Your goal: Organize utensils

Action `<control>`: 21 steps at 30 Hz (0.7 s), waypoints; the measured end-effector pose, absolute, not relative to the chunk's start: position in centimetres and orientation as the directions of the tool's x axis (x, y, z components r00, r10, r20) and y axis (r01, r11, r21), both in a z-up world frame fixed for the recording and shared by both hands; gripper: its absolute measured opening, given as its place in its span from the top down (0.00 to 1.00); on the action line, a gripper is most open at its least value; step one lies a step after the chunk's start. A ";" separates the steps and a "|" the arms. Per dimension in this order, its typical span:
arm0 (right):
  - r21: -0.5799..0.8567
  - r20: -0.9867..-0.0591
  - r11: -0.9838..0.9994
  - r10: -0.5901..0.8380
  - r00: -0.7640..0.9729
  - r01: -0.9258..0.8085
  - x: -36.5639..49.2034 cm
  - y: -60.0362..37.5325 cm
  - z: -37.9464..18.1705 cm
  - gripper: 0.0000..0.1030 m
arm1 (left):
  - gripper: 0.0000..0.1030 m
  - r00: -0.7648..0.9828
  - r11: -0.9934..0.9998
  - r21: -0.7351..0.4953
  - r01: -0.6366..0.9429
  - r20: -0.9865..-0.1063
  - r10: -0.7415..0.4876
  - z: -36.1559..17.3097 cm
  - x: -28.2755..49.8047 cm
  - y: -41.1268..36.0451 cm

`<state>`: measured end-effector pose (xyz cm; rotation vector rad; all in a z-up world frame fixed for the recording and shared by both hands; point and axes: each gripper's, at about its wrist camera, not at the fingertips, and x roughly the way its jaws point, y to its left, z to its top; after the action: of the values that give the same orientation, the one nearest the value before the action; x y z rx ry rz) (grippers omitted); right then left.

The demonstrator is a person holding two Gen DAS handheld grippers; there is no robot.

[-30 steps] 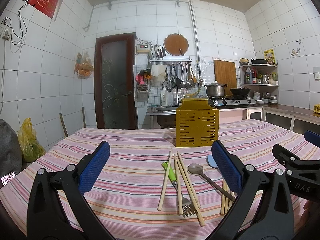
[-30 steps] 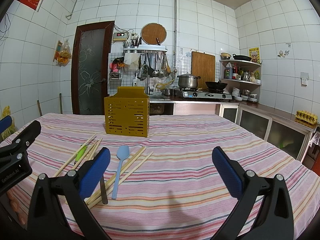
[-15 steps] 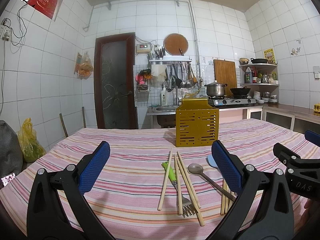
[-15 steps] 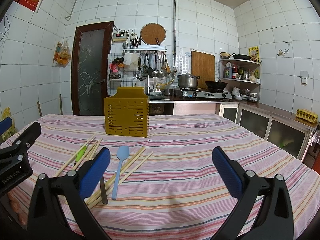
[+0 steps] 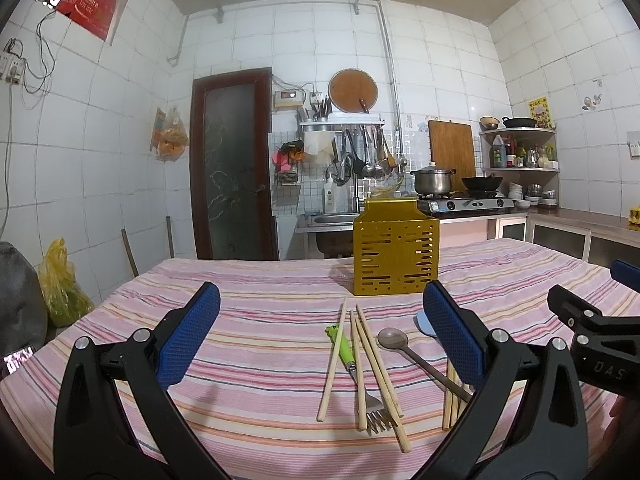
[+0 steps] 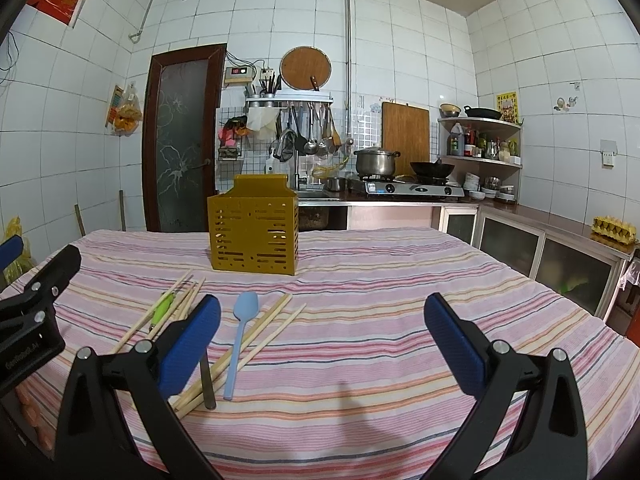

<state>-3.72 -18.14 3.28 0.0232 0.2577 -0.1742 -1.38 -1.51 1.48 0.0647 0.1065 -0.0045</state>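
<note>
A yellow slotted utensil holder (image 5: 395, 251) (image 6: 253, 235) stands upright on the striped tablecloth (image 5: 260, 344). In front of it lie loose wooden chopsticks (image 5: 332, 360) (image 6: 256, 340), a green-handled fork (image 5: 347, 354) (image 6: 161, 307), a metal spoon (image 5: 394, 339) and a light blue spoon (image 6: 240, 328). My left gripper (image 5: 320, 336) is open and empty, hovering before the utensils. My right gripper (image 6: 320, 336) is open and empty, with the blue spoon and chopsticks by its left finger. Each gripper shows at the edge of the other's view.
Behind the table are a sink counter with hanging utensils (image 5: 360, 160), a gas stove with a pot (image 5: 434, 180) and wok, corner shelves and a dark door (image 5: 232, 168). A yellow bag (image 5: 60, 288) sits left of the table. Low cabinets (image 6: 540, 248) run along the right wall.
</note>
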 end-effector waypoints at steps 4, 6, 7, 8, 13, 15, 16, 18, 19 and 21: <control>0.004 -0.251 0.984 -0.170 0.953 0.177 -3.6 -18.2 3.3 0.04 | 0.05 0.995 0.997 0.075 0.014 -0.103 -0.006 1.2 -1.6 -1.6; 0.006 -0.252 0.984 -0.173 0.952 0.180 -3.5 -18.3 3.3 0.04 | 0.05 0.994 0.998 0.068 0.016 -0.112 -0.008 1.2 -1.3 -1.4; 0.007 -0.255 0.983 -0.173 0.951 0.181 -3.4 -18.3 3.4 0.04 | 0.05 0.993 0.998 0.065 0.015 -0.115 -0.007 1.2 -1.3 -1.2; 0.003 -0.266 0.983 -0.176 0.948 0.184 -3.1 -18.2 3.4 0.04 | 0.05 0.993 0.998 0.065 0.013 -0.122 -0.005 1.2 -1.2 -1.2; -0.021 -0.314 0.984 -0.173 0.933 0.175 -1.4 -18.0 3.8 0.04 | 0.05 0.984 0.989 0.141 0.043 -0.179 -0.017 1.4 0.4 -1.0; -0.030 -0.336 0.984 -0.175 0.925 0.175 -0.5 -17.9 4.0 0.04 | 0.05 0.982 0.989 0.141 0.037 -0.187 -0.010 1.5 1.1 -0.6; -0.032 -0.346 0.984 -0.177 0.921 0.177 0.1 -17.9 4.2 0.04 | 0.05 0.979 0.991 0.124 0.047 -0.203 -0.021 1.8 1.7 -0.1; -0.031 -0.360 0.984 -0.177 0.916 0.178 1.1 -17.9 4.6 0.04 | 0.05 0.966 0.994 0.082 0.076 -0.252 -0.053 2.2 2.8 0.7; -0.032 -0.371 0.984 -0.174 0.912 0.175 1.8 -17.9 4.8 0.04 | 0.05 0.956 0.993 0.066 0.093 -0.285 -0.071 2.4 3.6 1.1; -0.046 -0.396 0.982 -0.185 0.899 0.182 3.1 -18.0 4.9 0.04 | 0.05 0.938 0.991 0.065 0.116 -0.335 -0.088 2.8 5.1 1.8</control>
<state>3.10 -18.02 4.87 -0.0081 0.4105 -0.1901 5.06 1.77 2.85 0.0845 0.3378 -0.1044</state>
